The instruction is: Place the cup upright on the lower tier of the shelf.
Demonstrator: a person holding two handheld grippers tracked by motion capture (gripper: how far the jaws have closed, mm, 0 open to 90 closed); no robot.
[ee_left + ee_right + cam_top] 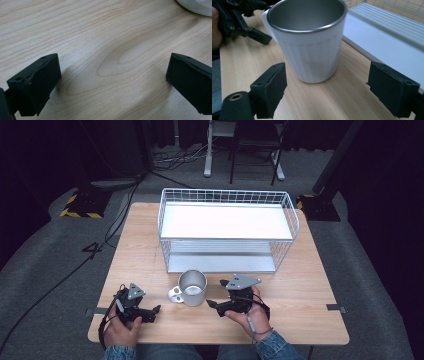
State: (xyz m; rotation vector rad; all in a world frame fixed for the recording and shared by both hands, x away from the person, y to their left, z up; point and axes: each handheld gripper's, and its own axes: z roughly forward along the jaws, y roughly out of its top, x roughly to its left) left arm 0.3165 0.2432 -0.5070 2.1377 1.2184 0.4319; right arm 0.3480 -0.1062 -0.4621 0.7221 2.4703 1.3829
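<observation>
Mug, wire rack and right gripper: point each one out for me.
mug (312,57), right gripper view, on its white ribbed side.
wire rack (165,215), high view, on its left wire wall.
right gripper (216,294), high view, midway between its open jaws.

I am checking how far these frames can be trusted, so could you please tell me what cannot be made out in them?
- Mug: in the left gripper view just a white sliver, cut by the top edge.
- Mug handle: in the right gripper view hidden behind the mug's body.
- Lower shelf of the wire rack: largely shaded by the upper shelf in the high view.
- Left gripper, right gripper: small in the high view; finger detail unclear.
</observation>
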